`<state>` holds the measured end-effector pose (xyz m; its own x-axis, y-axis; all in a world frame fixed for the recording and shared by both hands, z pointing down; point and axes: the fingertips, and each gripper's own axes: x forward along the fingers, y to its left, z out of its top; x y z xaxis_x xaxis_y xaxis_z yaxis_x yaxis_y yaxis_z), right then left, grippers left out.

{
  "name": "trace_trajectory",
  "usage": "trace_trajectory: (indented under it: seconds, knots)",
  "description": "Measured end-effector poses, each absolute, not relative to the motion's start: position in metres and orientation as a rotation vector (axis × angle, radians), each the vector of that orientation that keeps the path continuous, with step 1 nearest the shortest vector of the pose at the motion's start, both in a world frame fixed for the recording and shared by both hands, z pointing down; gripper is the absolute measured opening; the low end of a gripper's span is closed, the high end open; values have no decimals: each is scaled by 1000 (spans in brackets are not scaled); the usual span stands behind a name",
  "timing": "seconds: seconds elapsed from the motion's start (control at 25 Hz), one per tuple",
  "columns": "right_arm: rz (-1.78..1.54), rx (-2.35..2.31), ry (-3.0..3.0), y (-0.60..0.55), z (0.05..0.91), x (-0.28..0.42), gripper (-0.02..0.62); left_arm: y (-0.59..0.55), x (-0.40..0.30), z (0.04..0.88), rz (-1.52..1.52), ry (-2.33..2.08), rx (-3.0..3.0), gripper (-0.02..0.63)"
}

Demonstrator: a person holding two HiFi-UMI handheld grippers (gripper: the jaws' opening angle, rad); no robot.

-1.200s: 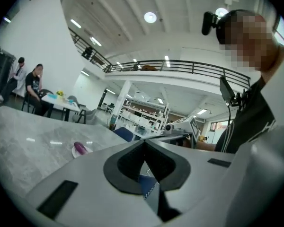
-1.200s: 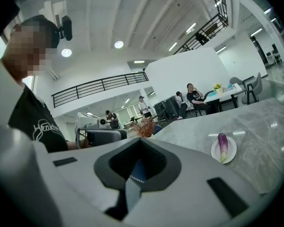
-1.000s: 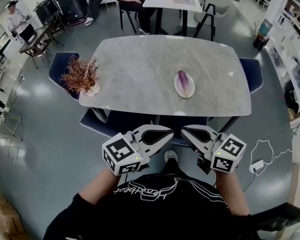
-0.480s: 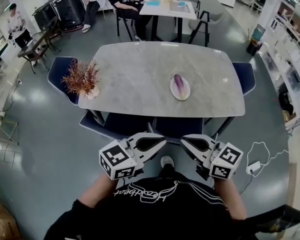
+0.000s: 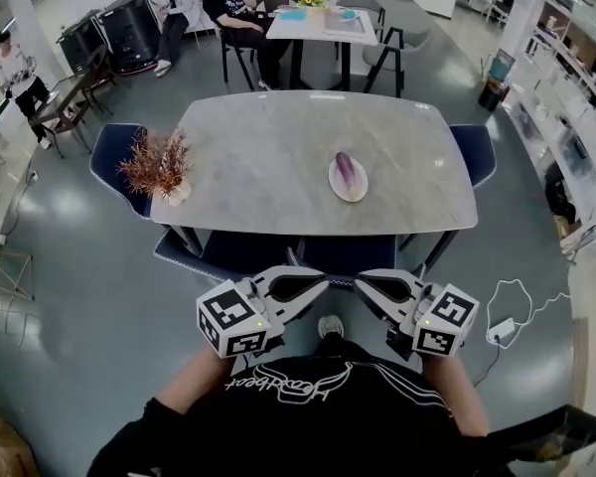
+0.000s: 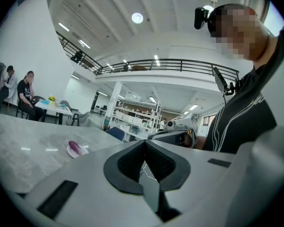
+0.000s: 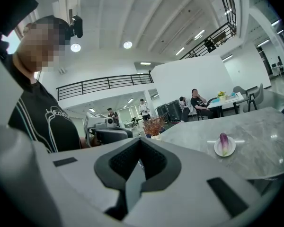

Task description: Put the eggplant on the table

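A purple eggplant (image 5: 345, 166) lies on a small white plate (image 5: 350, 188) at the right middle of the grey marble table (image 5: 268, 147). Both grippers hang well short of the table, over the floor in front of the person's chest. The left gripper (image 5: 318, 280) and the right gripper (image 5: 366, 280) point toward each other, both shut and empty. In the left gripper view its jaws (image 6: 144, 144) meet, with the eggplant (image 6: 74, 147) far off at the left. In the right gripper view the jaws (image 7: 139, 143) also meet, and the eggplant (image 7: 223, 141) lies on its plate (image 7: 226, 150) at the right.
A dried reddish plant in a pot (image 5: 160, 161) stands at the table's left edge. Blue chairs sit at the near side (image 5: 228, 253), the left end (image 5: 113, 149) and the right end (image 5: 476, 151). People sit at a far white table (image 5: 318, 20). A cable with an adapter (image 5: 503, 331) lies on the floor at the right.
The table and eggplant have slid slightly left and look smaller in the head view. Both grippers stay shut, in nearly the same place in front of the person.
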<state>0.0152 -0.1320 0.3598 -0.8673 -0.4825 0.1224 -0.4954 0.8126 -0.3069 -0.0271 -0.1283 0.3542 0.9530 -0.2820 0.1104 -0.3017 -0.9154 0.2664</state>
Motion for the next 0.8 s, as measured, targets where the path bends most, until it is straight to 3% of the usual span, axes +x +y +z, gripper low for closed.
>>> trace_trajectory:
  seconds: [0.8]
  knots:
    - [542,780,-2961,-133,359,18,6,-132,-35,356,88,-469,2809,8]
